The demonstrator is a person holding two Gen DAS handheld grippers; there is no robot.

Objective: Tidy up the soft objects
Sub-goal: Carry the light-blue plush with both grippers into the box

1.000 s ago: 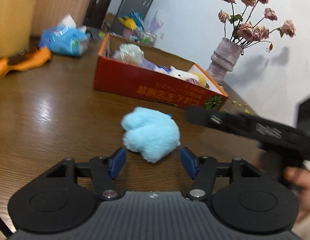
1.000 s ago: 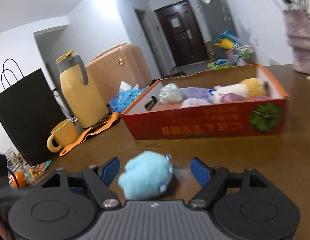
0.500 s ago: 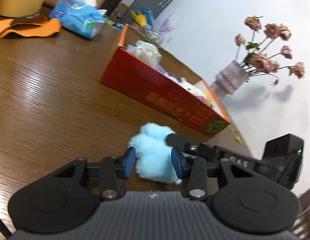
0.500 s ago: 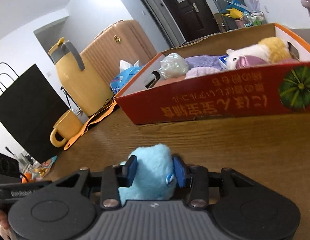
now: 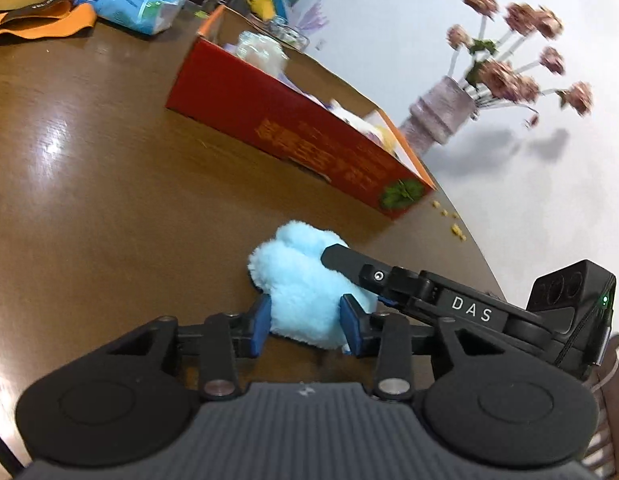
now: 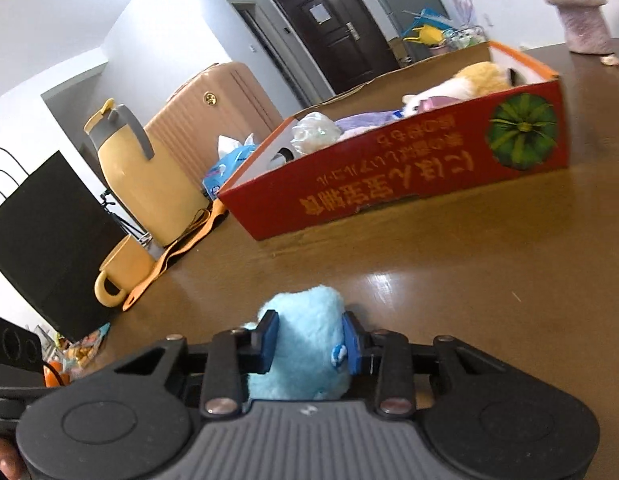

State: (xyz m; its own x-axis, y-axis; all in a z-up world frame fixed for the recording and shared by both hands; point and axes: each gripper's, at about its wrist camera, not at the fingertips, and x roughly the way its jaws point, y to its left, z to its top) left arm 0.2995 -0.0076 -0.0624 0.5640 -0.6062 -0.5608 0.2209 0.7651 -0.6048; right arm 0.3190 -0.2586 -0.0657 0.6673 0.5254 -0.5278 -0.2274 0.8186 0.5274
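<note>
Blue plush toy (image 5: 305, 288) sits on the table (image 5: 109, 184) near its right edge, short of the red box (image 5: 277, 128). A second ago both tools stood wide; now left gripper (image 5: 305, 322) and right gripper (image 6: 309, 340) are closing, pads pressing its fur. Lift into the box looks next.

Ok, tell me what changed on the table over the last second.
Both hand-held grippers came down around the blue plush toy. The left hand-held gripper and right hand-held gripper went from wide open to pinching it, jaws closing. The red box and wooden table stayed put.
</note>
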